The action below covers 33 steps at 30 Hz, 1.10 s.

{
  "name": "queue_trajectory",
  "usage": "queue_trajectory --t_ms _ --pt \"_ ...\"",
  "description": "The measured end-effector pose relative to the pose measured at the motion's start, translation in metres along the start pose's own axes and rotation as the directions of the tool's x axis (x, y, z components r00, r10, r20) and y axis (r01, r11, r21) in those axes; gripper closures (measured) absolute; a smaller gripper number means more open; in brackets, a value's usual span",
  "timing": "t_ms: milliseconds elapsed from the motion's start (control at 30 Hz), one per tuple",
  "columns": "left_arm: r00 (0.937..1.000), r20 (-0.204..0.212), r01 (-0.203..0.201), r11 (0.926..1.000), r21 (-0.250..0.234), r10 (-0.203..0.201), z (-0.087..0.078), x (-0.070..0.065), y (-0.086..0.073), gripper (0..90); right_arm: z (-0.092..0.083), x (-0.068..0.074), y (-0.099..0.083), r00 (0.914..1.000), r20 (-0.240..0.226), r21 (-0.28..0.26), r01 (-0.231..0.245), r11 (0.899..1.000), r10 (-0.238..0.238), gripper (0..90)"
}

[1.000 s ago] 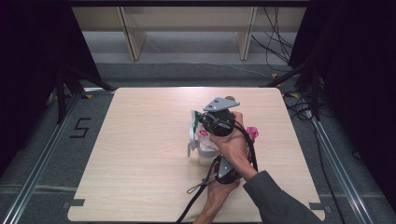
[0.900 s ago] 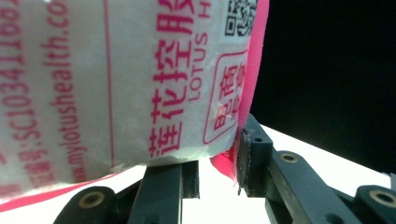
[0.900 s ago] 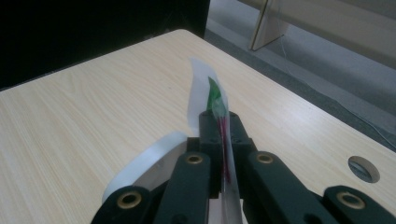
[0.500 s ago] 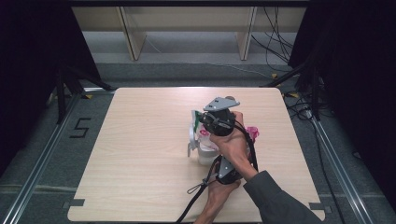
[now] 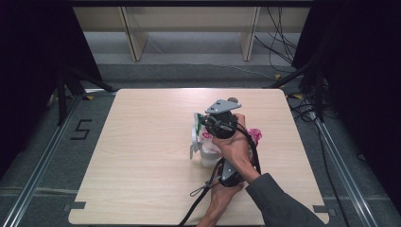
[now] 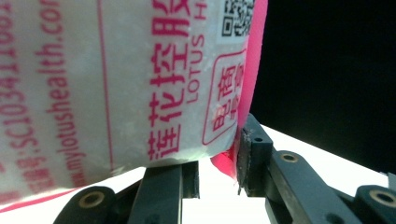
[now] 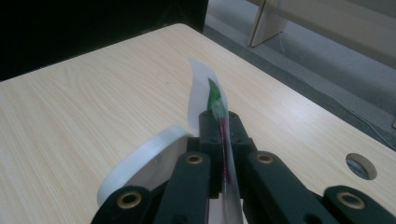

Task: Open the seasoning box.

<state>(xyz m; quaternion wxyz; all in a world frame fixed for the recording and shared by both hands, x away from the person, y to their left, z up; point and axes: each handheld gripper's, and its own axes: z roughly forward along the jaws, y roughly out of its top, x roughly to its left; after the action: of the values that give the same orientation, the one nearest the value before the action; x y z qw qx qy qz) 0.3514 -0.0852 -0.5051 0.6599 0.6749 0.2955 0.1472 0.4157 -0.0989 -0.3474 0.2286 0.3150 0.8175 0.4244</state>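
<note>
A white plastic bag point(image 6: 116, 79) with pink print hangs between my two grippers near the middle of the table. My left gripper point(image 6: 217, 163) is shut on the bag's lower pink edge; in the high view my left gripper point(image 5: 221, 166) sits under the person's crossed forearm. My right gripper point(image 7: 220, 122) is shut on the bag's thin top edge point(image 7: 210, 88), where a green patch shows. In the high view my right gripper point(image 5: 202, 126), topped by a grey plate, holds the bag point(image 5: 195, 137) upright. A white round container point(image 5: 208, 156) stands just below the bag, its rim point(image 7: 135, 168) beside my right jaws.
The wooden table point(image 5: 142, 156) has free room to the left and at the back. A round hole point(image 7: 360, 166) lies in the tabletop near the far edge. Something pink and crumpled point(image 5: 255, 135) lies right of the hand. Cables trail toward the front edge.
</note>
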Motion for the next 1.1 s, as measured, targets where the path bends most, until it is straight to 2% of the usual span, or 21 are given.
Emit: queue_trajectory --t_ms 67,100,167,300,333,500,533,600,633,733,800,833,967,1033,1100 --pt "1.0000 0.003 -0.008 1.0000 0.006 0.008 -0.0011 0.0001 0.0015 72.7 -0.0003 0.0005 0.0009 1.0000 0.004 -0.017 -0.004 1.000 0.005 89.5" --pt "0.9999 0.002 -0.010 0.9999 0.005 0.010 -0.0013 0.0000 0.0017 72.6 -0.0029 0.0010 0.0021 0.9998 -0.003 -0.001 -0.019 1.000 0.019 89.6" --pt "0.9999 0.004 -0.010 0.9999 0.005 0.010 -0.0014 -0.0005 0.0021 72.6 -0.0022 0.0003 0.0025 0.9999 0.003 -0.018 -0.012 1.000 0.012 89.5" --pt "1.0000 0.001 -0.005 1.0000 -0.005 0.005 -0.0001 -0.0017 0.0017 72.6 -0.0027 -0.0004 0.0023 0.9999 0.012 -0.018 0.005 1.000 -0.005 89.5" --pt "1.0000 0.002 -0.006 1.0000 -0.004 0.006 -0.0001 -0.0016 0.0018 72.6 -0.0026 0.0000 0.0022 1.0000 0.005 -0.016 -0.006 1.000 0.006 89.5" --pt "1.0000 0.001 -0.009 1.0000 -0.002 0.009 0.0000 -0.0013 0.0016 72.6 -0.0042 -0.0014 0.0025 1.0000 -0.004 -0.009 -0.003 1.000 0.003 89.5" --pt "1.0000 0.001 -0.008 1.0000 -0.002 0.008 0.0000 -0.0014 0.0017 72.6 -0.0045 -0.0009 0.0023 0.9997 -0.001 -0.006 -0.023 1.000 0.023 89.5" --pt "1.0000 0.000 -0.009 1.0000 -0.005 0.009 0.0000 -0.0016 0.0020 72.6 -0.0043 -0.0017 0.0026 1.0000 -0.004 -0.013 -0.005 1.000 0.005 89.5" --pt "0.9999 0.004 -0.013 0.9999 0.004 0.013 -0.0007 -0.0013 0.0024 72.6 -0.0051 -0.0007 0.0026 0.9998 -0.001 -0.007 -0.019 1.000 0.019 89.5" --pt "1.0000 0.001 -0.009 0.9999 -0.005 0.009 -0.0001 -0.0016 0.0020 72.6 -0.0051 -0.0010 0.0027 0.9998 -0.003 -0.006 -0.017 1.000 0.017 89.5" --pt "0.9999 0.004 -0.015 0.9999 0.005 0.015 -0.0010 -0.0012 0.0026 72.6 -0.0052 -0.0012 0.0029 1.0000 -0.004 -0.014 -0.006 1.000 0.006 89.5" --pt "0.9982 0.012 -0.059 0.9974 0.041 0.058 -0.0025 0.0017 0.0029 72.7 -0.0055 -0.0012 0.0029 1.0000 -0.004 -0.015 -0.009 1.000 0.009 89.5" --pt "0.9978 0.011 -0.066 0.9966 0.050 0.065 -0.0027 0.0023 0.0029 72.7 -0.0069 -0.0020 0.0027 0.9997 -0.001 -0.017 -0.026 1.000 0.026 89.5" --pt "0.9985 0.010 -0.054 0.9976 0.043 0.054 -0.0021 0.0022 0.0023 72.7 -0.0073 -0.0019 0.0028 0.9996 -0.003 -0.018 -0.026 0.999 0.026 89.5" --pt "0.9982 -0.013 -0.058 0.9976 0.038 0.059 -0.0012 0.0019 0.0015 72.7 -0.0081 -0.0024 0.0031 0.9997 -0.001 -0.017 -0.026 1.000 0.026 89.6"
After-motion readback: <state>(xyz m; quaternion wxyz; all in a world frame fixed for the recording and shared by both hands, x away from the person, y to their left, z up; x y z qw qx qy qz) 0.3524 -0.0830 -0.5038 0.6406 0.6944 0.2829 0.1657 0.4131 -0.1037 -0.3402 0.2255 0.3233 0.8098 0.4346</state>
